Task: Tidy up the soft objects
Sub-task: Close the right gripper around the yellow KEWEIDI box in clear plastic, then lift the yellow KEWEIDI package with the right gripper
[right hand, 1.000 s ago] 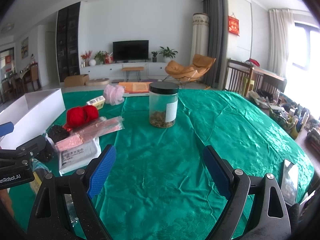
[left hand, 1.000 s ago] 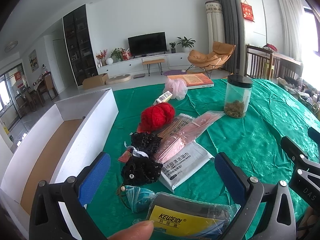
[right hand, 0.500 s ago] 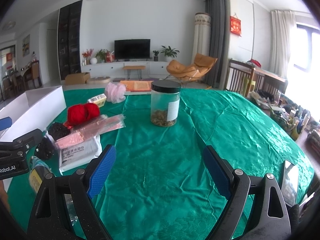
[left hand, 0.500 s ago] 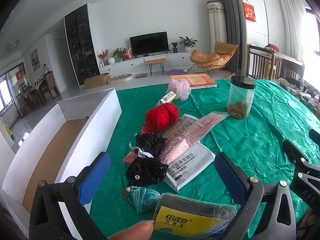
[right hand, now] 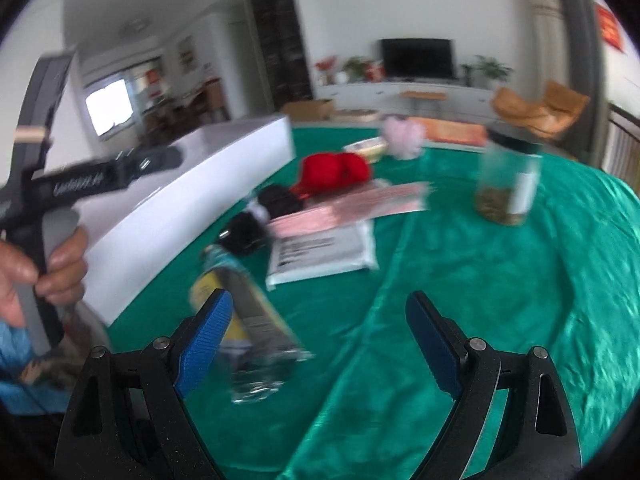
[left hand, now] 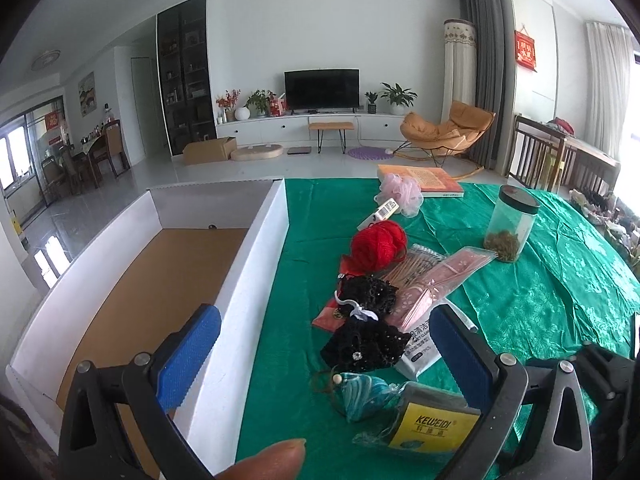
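A: From the left, our white box (left hand: 256, 240) holds nothing we can see.
B: Yarn (left hand: 378, 242) and black lace pouches (left hand: 370, 320) remain on the cloth; both our left gripper (left hand: 324, 352) and right gripper (right hand: 318, 338) gape wide, holding nothing.

right wrist view motion-blurred; yellow-labelled packet (left hand: 430, 426) partly hidden behind left jaws.

We are seeing a bright, daylit room, with light coming in from the window (left hand: 624, 92) at the right and glaring off the floor (left hand: 60, 216). The left wrist view is looking sharp; the right wrist view is smearing with motion blur, the jar (right hand: 506, 184) included. Fisheye distortion is bending both frames, and dark vignetting is rimming the corners.
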{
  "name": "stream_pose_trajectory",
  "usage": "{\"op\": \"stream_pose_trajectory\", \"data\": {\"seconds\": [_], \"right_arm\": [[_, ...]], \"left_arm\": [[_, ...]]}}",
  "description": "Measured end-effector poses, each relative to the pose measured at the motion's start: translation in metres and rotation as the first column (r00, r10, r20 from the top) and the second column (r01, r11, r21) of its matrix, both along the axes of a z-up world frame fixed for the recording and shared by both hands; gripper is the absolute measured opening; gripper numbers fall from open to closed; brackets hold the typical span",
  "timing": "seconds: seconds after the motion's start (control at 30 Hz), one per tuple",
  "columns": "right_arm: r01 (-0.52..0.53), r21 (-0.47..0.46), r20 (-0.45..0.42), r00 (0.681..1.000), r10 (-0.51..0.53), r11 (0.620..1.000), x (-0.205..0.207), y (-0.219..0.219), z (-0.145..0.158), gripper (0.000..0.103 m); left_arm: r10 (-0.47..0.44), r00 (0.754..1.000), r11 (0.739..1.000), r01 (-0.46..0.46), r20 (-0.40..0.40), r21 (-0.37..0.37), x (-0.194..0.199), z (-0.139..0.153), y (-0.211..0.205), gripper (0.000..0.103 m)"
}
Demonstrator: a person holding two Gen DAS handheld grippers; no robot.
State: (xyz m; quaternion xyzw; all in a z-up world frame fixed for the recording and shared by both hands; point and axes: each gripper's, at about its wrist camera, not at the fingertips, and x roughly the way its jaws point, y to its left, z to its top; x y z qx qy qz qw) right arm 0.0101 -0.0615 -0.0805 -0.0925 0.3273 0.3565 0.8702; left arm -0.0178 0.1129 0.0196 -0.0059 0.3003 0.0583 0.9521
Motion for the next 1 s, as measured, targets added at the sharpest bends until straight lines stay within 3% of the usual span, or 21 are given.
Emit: {"op": "stream_pose_trajectory", "data": {"seconds": [0.07,0.13,0.17,0.27,0.37,0.43,0.53,0.6,0.67,0.77,0.87,0.9,1.0], "right_arm": [[-0.101,-0.192,0.016,0.994,0.106,0.976,-0.003,0.047,-0.018,0.090],[-0.120,-0.349,-0.022,0.993,0.119,0.930,0.003,0.077,-0.038,0.090],[-0.105,-0.363,-0.059,0.994,0.090,0.926,0.008,0.080,-0.044,0.087],[0.017,-0.218,-0.194,0.979,-0.060,0.976,0.017,0.043,-0.043,0.068],[0.206,-0.194,-0.227,0.942,-0.248,0.959,0.012,-0.021,-0.042,0.068],[0.396,-0.186,-0.226,0.874,-0.431,0.899,0.016,-0.077,-0.042,0.068],[0.634,-0.088,-0.309,0.715,-0.626,0.768,0.036,-0.162,-0.046,0.068],[0.714,-0.005,-0.338,0.658,-0.673,0.700,0.044,-0.203,-0.044,0.070],[0.755,0.048,-0.347,0.627,-0.698,0.654,0.045,-0.227,-0.041,0.074],[0.754,0.055,-0.339,0.631,-0.698,0.655,0.032,-0.238,-0.031,0.080],[0.721,-0.044,-0.301,0.650,-0.698,0.691,0.033,-0.219,-0.036,0.080],[0.709,-0.074,-0.290,0.657,-0.696,0.701,0.033,-0.214,-0.034,0.080],[0.699,-0.161,-0.245,0.655,-0.714,0.697,0.038,-0.204,-0.035,0.080]], "left_arm": [[-0.003,1.000,1.000,0.003,0.002,0.012,-0.008,0.000,0.003,0.103],[-0.011,1.000,1.000,0.011,0.000,0.028,-0.014,0.001,0.004,0.103],[-0.018,1.000,0.999,0.018,0.000,0.037,-0.017,0.001,0.005,0.103],[-0.060,0.998,0.997,0.060,-0.014,0.056,-0.025,-0.004,0.000,0.103],[-0.122,0.991,0.990,0.125,-0.060,0.064,-0.030,-0.018,-0.012,0.103],[-0.156,0.982,0.985,0.163,-0.109,0.061,-0.030,-0.034,-0.022,0.103],[-0.175,0.962,0.981,0.189,-0.208,0.050,-0.023,-0.066,-0.034,0.103],[-0.162,0.946,0.984,0.177,-0.282,0.029,-0.014,-0.088,-0.037,0.103],[-0.154,0.932,0.985,0.171,-0.328,0.023,-0.007,-0.104,-0.039,0.103],[-0.144,0.920,0.985,0.170,-0.364,0.040,0.007,-0.119,-0.045,0.103],[-0.122,0.904,0.985,0.161,-0.410,0.062,0.022,-0.135,-0.053,0.103],[-0.127,0.912,0.987,0.156,-0.389,0.043,0.025,-0.136,-0.054,0.103],[-0.106,0.909,0.992,0.122,-0.403,0.015,0.042,-0.138,-0.053,0.103]]}}
